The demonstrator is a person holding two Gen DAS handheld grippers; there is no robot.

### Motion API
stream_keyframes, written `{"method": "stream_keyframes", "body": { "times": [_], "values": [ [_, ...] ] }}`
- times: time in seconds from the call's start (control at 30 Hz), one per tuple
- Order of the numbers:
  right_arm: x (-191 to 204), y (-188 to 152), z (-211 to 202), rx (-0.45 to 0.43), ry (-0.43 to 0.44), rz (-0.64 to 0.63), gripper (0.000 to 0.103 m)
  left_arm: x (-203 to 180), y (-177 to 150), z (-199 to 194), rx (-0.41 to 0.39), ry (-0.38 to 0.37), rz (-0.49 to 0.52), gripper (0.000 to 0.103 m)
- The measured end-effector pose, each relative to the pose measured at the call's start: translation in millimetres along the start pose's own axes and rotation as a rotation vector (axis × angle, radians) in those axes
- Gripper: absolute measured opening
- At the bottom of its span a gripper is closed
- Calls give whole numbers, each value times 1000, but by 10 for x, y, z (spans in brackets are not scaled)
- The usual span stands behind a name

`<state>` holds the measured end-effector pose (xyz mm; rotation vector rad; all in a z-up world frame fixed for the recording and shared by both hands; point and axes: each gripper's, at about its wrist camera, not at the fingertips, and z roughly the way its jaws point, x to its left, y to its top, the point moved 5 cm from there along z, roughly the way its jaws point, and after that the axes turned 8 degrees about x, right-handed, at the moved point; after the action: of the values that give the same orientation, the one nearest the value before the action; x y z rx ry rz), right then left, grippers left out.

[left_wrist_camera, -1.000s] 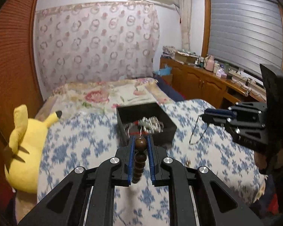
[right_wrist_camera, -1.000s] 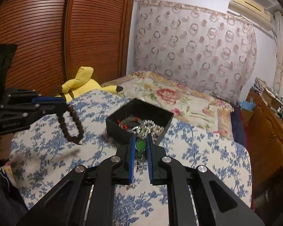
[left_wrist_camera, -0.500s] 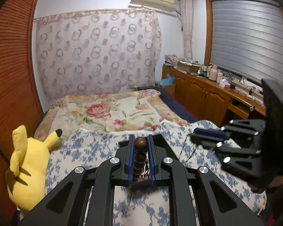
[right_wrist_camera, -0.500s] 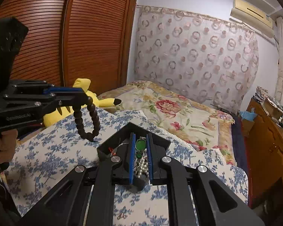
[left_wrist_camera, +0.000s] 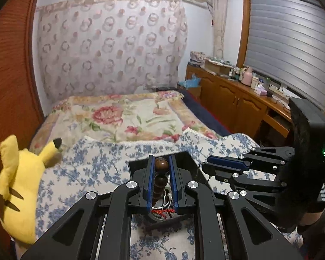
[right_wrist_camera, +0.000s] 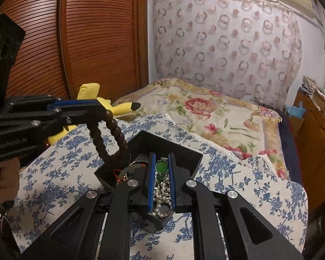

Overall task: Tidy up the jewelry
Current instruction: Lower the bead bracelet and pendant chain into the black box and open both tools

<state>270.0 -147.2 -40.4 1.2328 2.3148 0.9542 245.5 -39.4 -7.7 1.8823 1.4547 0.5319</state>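
Fingers [left_wrist_camera: 149, 179] of the left gripper [left_wrist_camera: 161, 173] are closed on a brown bead bracelet [right_wrist_camera: 110, 138], whose loop hangs with its bottom at the rim of the black box [right_wrist_camera: 184, 151]. The right gripper [right_wrist_camera: 161, 173] pinches a green pendant [right_wrist_camera: 161, 166] above pearls [right_wrist_camera: 162, 195] inside this box. I think both should go lower over the box before opening, so nothing falls on the blue floral blanket [right_wrist_camera: 65, 169].
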Motion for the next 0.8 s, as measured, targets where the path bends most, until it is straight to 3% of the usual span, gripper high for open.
{"method": "stream_keyframes", "body": {
  "times": [0.53,0.67,0.73,0.8],
  "values": [
    [-110,-116,-88,-1,-1,42,18,-48,-140,104,30,-18,2,13],
    [-139,-271,-227,-10,-20,57,18,-31,-164,61,23,-9,4,31],
    [-137,-358,-279,-11,-25,51,18,-12,-239,25,21,-12,1,34],
    [-126,-430,-326,-11,-34,44,18,-8,-331,-1,26,-14,3,45]
  ]
}}
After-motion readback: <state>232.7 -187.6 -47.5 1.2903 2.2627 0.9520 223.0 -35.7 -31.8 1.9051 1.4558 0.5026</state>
